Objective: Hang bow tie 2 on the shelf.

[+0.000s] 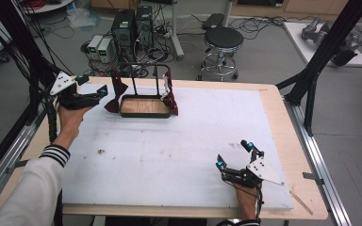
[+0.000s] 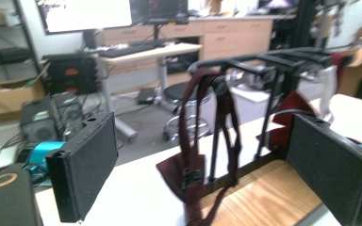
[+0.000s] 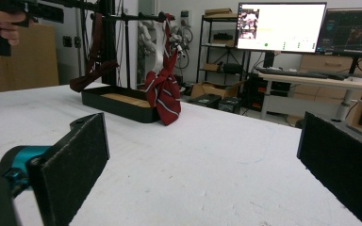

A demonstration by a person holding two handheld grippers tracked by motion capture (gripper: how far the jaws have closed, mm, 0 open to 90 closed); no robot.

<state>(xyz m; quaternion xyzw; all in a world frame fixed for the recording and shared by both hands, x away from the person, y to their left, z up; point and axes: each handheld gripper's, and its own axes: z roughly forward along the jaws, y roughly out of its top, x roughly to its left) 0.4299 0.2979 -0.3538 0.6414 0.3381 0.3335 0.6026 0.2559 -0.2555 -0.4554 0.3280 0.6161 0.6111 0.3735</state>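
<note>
In the high view the left hand-held gripper (image 1: 104, 90) is held at the far left of the white tabletop (image 1: 179, 160), just beside the left end of a black rack (image 1: 143, 89) with a wooden tray base, on which dark red ties hang: a plain maroon tie (image 1: 115, 94) at the left end and a striped red tie (image 1: 171, 99) at the right end. The right hand-held gripper (image 1: 234, 153) rests near the front right of the tabletop, well apart from the rack, jaws spread and nothing between them. In the left gripper view the left gripper's two black pads (image 2: 87, 165) stand wide apart with the maroon tie (image 2: 202, 141) draped over the top bar beyond and between them; no pad touches the cloth, so the tie appears to be hanging free on the rack. To finish this step well, the left gripper should probably back straight away from the tie, with its jaws kept wide, so that a pad does not snag the loop and drag it off the bar. In the right gripper view the right gripper's pads (image 3: 75, 165) are likewise wide apart over bare tabletop, the rack (image 3: 118, 106) and the striped red tie (image 3: 164, 96) standing far ahead; it seems best left still, clear of the other hand.
</note>
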